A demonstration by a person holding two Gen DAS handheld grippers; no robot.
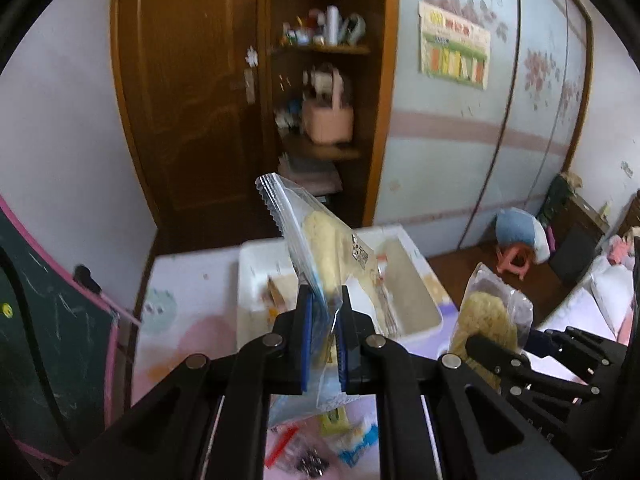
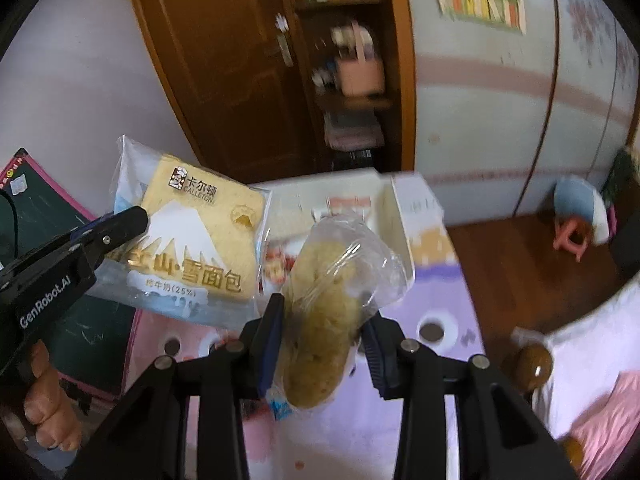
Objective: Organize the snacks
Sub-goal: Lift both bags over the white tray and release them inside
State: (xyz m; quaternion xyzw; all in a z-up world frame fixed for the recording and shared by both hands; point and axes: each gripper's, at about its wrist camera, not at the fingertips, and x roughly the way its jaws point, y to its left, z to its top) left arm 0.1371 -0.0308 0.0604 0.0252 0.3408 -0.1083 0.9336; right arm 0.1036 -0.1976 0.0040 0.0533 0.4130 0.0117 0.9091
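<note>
Clear-wrapped snow bread packet is pinched in the left tongs; the right tongs clamp a bagged bun. Both hang mid-frame above the counter, apparently mid-carry; next, lower them into the white box.

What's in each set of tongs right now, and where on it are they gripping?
Left tongs pinch the flat bread packet by its lower wrapper edge. Right tongs clamp the clear-wrapped bun across its middle.

Brown wooden door beside cluttered open shelves, wall poster, green chalkboard at left.
</note>
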